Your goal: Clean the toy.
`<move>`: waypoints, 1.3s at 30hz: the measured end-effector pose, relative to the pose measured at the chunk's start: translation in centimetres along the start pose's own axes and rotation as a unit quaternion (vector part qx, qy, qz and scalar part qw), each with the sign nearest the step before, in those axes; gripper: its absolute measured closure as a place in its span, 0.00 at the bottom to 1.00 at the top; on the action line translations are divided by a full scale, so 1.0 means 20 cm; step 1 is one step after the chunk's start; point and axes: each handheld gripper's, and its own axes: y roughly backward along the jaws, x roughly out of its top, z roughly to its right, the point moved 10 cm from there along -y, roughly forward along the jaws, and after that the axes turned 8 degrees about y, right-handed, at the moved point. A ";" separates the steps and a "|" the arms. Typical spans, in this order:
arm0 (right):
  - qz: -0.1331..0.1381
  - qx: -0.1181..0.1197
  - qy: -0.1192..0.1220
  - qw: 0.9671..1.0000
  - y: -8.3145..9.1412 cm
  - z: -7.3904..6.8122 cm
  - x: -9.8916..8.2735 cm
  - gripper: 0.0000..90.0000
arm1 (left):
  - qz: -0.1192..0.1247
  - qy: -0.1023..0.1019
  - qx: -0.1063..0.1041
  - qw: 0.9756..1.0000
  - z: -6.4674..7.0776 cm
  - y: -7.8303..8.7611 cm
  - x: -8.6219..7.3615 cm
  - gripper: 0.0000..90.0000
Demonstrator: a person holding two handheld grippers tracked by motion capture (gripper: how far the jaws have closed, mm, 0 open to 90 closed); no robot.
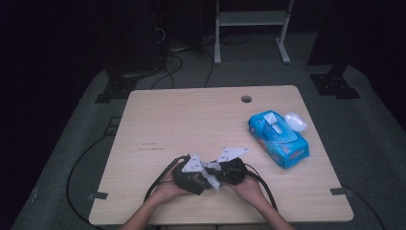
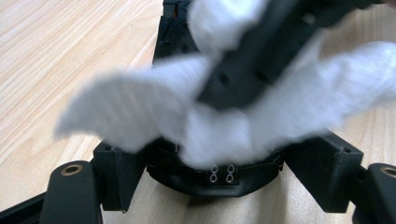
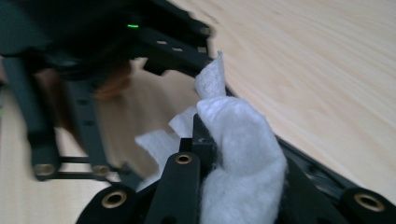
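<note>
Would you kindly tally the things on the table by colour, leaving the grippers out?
Blue: 1, the wipes pack
White: 1, the wipe held between the grippers
Clear: 1, the lid-like piece beside the pack
Total: 3

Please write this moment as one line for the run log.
right hand-held gripper: shut on white wipe | left hand-held gripper: wipe between jaws, grip unclear | blue wipes pack: on table, untouched

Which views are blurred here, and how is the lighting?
High view: table evenly lit, surroundings dark, blue wipes pack sharp. Left gripper view: white wipe and the right gripper smeared by blur. Right gripper view: wipe fairly sharp, left gripper blurred.
</note>
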 end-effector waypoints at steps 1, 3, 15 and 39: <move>-0.004 -0.013 -0.001 1.000 0.01 0.03 -0.01 0.91 | 0.000 -0.001 0.000 1.000 0.00 0.00 0.00 0.27; -0.004 -0.024 -0.012 1.000 0.01 0.09 -0.02 0.91 | 0.001 0.000 0.000 1.000 0.00 0.00 0.00 0.27; -0.016 -0.046 -0.002 0.999 -0.01 0.13 0.01 0.91 | 0.007 0.001 0.000 1.000 0.00 0.01 0.01 0.27; -0.023 -0.006 0.021 0.999 -0.06 -0.02 0.00 0.91 | -0.002 0.003 0.000 1.000 -0.01 -0.01 -0.01 0.28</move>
